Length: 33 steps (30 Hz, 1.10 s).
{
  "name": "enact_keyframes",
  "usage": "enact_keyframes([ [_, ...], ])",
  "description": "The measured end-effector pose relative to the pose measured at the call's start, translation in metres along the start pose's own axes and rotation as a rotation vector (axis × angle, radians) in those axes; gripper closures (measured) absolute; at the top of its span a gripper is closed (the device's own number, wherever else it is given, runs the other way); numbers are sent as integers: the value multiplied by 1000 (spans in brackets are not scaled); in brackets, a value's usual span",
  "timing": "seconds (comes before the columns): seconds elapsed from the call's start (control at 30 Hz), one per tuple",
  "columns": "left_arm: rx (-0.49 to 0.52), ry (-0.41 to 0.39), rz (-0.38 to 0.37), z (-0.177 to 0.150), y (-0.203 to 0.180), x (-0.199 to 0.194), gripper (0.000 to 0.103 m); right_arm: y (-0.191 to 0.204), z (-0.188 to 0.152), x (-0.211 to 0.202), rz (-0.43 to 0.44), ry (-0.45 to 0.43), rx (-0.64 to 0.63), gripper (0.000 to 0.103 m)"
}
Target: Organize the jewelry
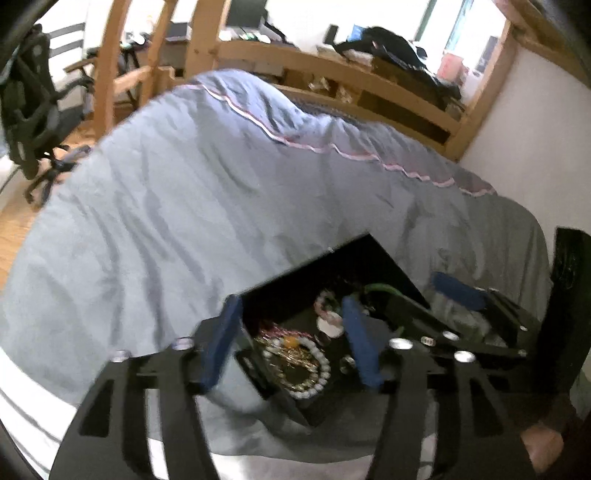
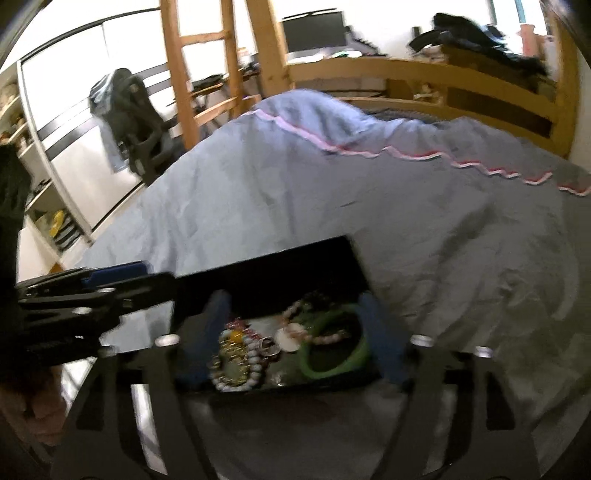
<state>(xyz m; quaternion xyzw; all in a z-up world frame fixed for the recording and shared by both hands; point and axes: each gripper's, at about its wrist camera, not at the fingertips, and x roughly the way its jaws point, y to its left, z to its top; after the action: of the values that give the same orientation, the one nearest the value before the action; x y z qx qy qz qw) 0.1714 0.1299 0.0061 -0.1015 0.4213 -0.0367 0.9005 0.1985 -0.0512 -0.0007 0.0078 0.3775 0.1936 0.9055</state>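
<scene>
A bed [image 2: 369,206] under a grey-blue quilt [image 1: 192,206] with a pink-and-white scalloped trim fills most of both views, and it carries a black open box [image 2: 280,266] near its near edge. Inside the box the jewelry lies in a loose heap: a green bangle [image 2: 332,365] toward the right side, a white bead bracelet [image 1: 317,369] ringing a gold pendant or chain toward the left, a pink bead strand [image 2: 295,310] further in, a small white disc [image 1: 330,325] in the middle and a metal ring [image 2: 270,345] beside it. The left gripper [image 1: 291,343] hangs over the box's left part with its blue-padded jaws spread wide, one pad outside the box's left wall and one over the tray, pressing on nothing. The right gripper [image 2: 301,332] stands just as wide, its pads straddling the contents, and grips nothing either. Behind the bed stand a wooden frame [image 2: 369,74], a ladder [image 2: 207,74], a desk chair [image 2: 133,122] and a monitor [image 2: 314,29]. Motion blur smears the smaller pieces, so their exact shapes and how they tangle cannot be told; the box's near edge is cut off behind the gripper frames.
</scene>
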Motion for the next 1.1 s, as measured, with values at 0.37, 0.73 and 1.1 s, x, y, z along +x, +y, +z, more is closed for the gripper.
enact_keyframes([
  [0.37, 70, -159, 135, -23, -2, -78, 6, 18, 1, -81, -95, -68, -60, 4],
  [0.73, 85, -123, 215, -71, 7, -111, 6, 40, -16, -136, -30, -118, -53, 4],
  [1.1, 102, -116, 201, -88, 4, -121, 6, 22, -34, -142, -54, -58, 9, 4],
])
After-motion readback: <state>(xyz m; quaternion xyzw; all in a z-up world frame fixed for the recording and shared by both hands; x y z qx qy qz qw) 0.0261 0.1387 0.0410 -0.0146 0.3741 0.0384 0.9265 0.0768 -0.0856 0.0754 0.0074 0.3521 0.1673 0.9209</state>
